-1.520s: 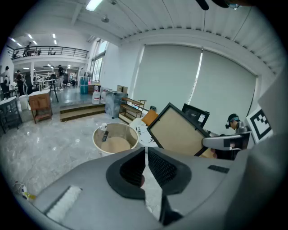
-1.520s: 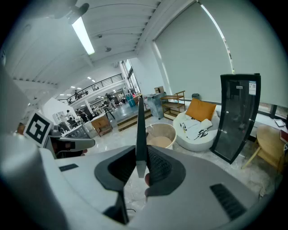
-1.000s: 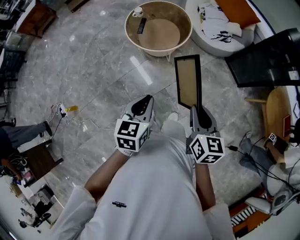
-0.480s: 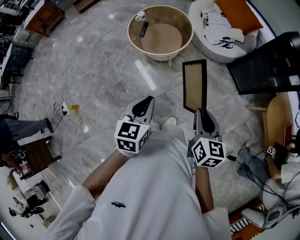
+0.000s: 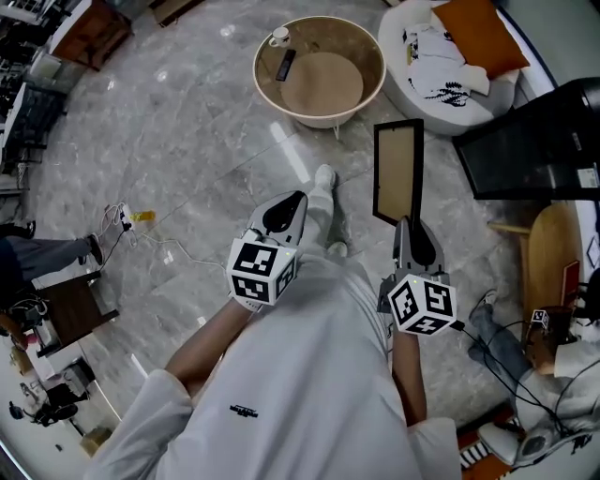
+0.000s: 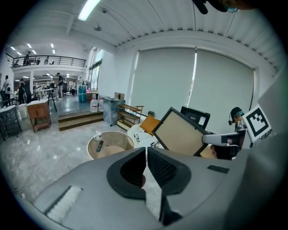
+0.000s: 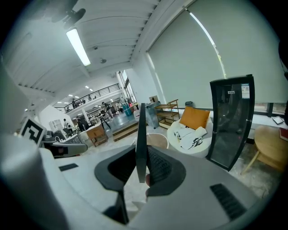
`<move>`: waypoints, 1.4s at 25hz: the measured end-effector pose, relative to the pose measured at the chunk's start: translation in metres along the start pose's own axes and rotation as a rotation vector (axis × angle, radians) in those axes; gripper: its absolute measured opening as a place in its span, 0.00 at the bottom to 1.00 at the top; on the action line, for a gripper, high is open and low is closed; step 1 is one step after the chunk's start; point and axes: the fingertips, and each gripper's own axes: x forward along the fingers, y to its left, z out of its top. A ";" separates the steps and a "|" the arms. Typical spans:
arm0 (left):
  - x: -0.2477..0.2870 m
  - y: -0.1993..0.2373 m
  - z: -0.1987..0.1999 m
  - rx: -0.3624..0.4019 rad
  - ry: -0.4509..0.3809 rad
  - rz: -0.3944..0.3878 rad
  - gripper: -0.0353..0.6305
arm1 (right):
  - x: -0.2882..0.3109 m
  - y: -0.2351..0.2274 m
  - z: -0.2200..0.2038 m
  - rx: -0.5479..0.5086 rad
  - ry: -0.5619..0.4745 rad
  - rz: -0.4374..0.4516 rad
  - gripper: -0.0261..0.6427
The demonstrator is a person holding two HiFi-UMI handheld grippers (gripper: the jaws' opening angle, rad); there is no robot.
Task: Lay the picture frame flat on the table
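round table [image 5: 373,49]: well ahead of the person, with a raised rim; a cup [image 5: 277,22] and a remote [image 5: 284,52] lie on its far-left part. i judge it the target, so the frame is best carried over the bare near-right part, clear of both.
picture frame [image 5: 397,173]: held upright in the air over the floor [image 5: 187,141], well short of the table, its tan backing board showing in the head view. to lay it well, bring one long edge down inside the rim first, then tip it over slowly rather than dropping it.
right gripper [image 5: 407,230]: clamped on the frame's lower edge. in the right gripper view the frame stands edge-on between the two pads and rises straight up out of them. the pinch is probably near the middle of that edge, though the head view hides the spot.
left gripper [image 5: 284,214]: pads pressed together with nothing between them. the frame is off to its right, apart from it. it could steady the top edge during the tip.
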 end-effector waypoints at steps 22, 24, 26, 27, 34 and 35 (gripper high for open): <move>0.270 0.133 0.146 -0.091 0.108 -0.073 0.07 | 0.287 -0.052 0.130 -0.037 0.136 -0.054 0.13; 0.284 0.142 0.154 -0.110 0.117 -0.074 0.07 | 0.307 -0.053 0.139 -0.049 0.151 -0.043 0.13; 0.299 0.150 0.158 -0.151 0.136 -0.076 0.07 | 0.326 -0.055 0.148 -0.055 0.159 -0.030 0.13; 0.306 0.154 0.160 -0.171 0.144 -0.075 0.07 | 0.336 -0.056 0.152 -0.059 0.161 -0.024 0.13; 0.333 0.175 0.155 -0.266 0.186 -0.021 0.07 | 0.392 -0.058 0.160 -0.085 0.208 0.049 0.13; 0.337 0.177 0.153 -0.293 0.196 -0.021 0.07 | 0.400 -0.060 0.159 -0.088 0.216 0.058 0.13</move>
